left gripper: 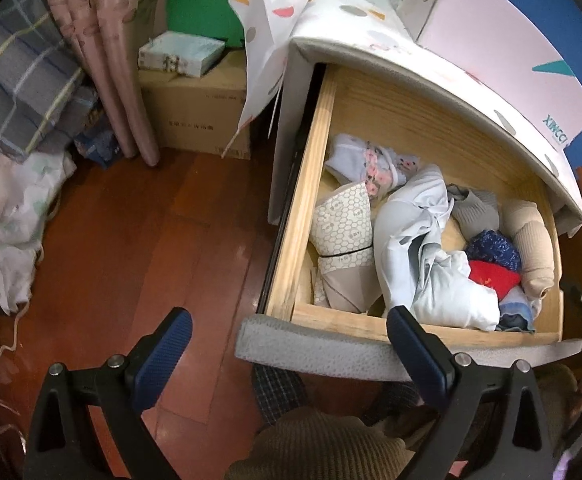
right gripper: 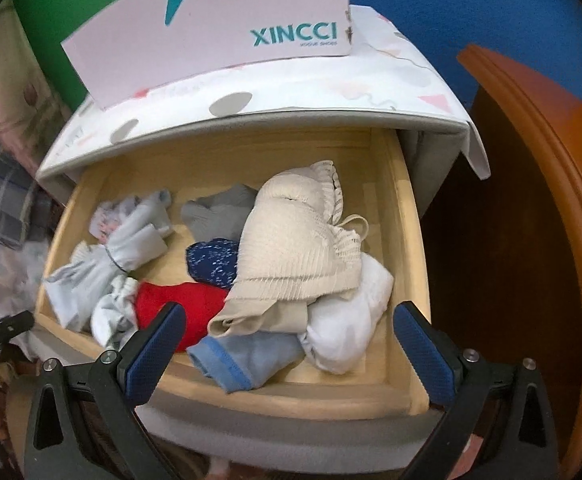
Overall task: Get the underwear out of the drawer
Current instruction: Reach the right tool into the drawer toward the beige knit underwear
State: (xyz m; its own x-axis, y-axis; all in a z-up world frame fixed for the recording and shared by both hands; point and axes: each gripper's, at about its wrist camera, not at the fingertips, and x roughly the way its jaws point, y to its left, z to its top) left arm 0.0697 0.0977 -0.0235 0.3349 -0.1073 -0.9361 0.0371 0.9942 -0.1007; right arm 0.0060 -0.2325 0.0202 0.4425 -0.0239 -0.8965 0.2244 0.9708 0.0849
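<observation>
Right wrist view shows the wooden drawer (right gripper: 227,392) pulled out, with the right gripper (right gripper: 289,330) spread wide and holding nothing, above its near edge. Underwear lies inside: a beige ribbed piece (right gripper: 295,248) on top, a red piece (right gripper: 179,312) at its left. Left gripper (left gripper: 289,336) also is spread, empty, near the grey drawer front (left gripper: 319,348).

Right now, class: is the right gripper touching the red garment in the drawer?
Cannot tell. In the right wrist view, the right gripper is open and one finger overlaps the red garment, but a single view cannot separate contact from hovering above it.
</observation>
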